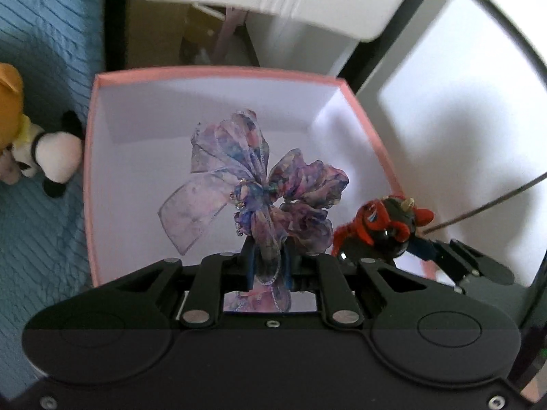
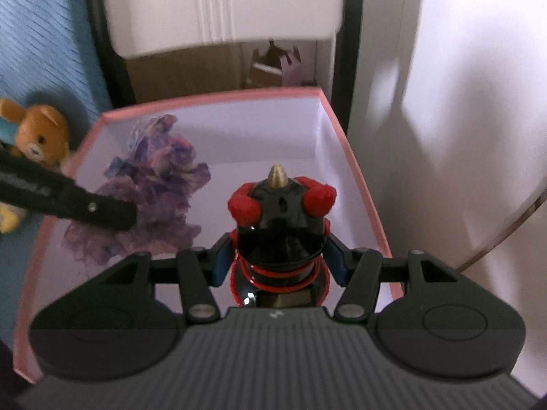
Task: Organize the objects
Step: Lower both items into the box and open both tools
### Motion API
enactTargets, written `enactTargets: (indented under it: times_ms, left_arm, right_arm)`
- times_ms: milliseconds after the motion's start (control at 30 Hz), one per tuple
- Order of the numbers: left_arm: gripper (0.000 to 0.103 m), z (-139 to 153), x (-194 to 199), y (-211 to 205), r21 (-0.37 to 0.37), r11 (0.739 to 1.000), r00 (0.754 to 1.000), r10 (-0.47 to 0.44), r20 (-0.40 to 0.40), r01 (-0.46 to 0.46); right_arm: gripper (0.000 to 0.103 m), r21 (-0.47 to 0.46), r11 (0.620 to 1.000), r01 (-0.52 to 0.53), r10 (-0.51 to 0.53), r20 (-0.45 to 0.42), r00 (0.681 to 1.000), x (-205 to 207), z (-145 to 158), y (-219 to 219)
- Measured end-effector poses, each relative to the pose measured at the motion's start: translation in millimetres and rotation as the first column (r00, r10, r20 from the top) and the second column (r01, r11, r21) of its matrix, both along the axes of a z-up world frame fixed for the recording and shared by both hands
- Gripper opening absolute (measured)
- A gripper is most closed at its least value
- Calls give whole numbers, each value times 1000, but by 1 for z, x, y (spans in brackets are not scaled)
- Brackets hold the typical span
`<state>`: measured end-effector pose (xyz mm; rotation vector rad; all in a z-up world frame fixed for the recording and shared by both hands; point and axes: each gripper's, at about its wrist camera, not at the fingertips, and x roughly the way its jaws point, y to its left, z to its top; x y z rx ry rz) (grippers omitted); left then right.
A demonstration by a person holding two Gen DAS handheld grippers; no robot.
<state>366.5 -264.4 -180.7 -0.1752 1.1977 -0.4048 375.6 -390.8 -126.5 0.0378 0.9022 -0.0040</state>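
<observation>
The purple ribbon bow (image 1: 259,191) hangs over the open pink box (image 1: 89,177), pinched by its tail in the left gripper (image 1: 270,266), whose jaws are drawn almost together on the gauzy fabric. Just beside it, toward the box's right wall, the red and black horned figure (image 2: 280,225) is clamped at its sides in the right gripper (image 2: 278,266), jaws spread about as wide as the toy's body and pressed against it. Both things look to be held above the white floor of the box, neither resting on it as far as I can tell, though the blur makes that hard to swear to.

So I'd say we're at the dropping-in step: two items carried over the box together. Next, each hand needs to come down toward the bottom, keep the two apart so the bow doesn't snag on the horns, and then loosen its hold.

Outside the box on the blue quilted cover (image 1: 41,68) wait a cow plush (image 1: 54,157) touching the pink wall and an orange teddy (image 2: 41,133) further off
</observation>
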Motion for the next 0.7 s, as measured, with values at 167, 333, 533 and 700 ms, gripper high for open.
enactTargets:
  times_ms: [167,333,533,700]
  left_arm:
    - [16,-16,1,-16,42,998,999,-35,-32,36]
    - [23,-18,-1,-24,63,997,999,-44,-18,45]
    - [41,-22,4,-25,107,994,999,-35,-28,38]
    - [47,-13,2,-18,88,995,999,-35,-9,35]
  right_arm:
    - [59,71,995,65,-60,-75,995,8,-20,-19]
    - [60,4,1000,25,-25,-71,997,5,-25,-13]
    - [83,8,999,43,-42,-54,998,8,-24,-13]
    - [83,28,998,55,-54,-36,998,6,-13,-18]
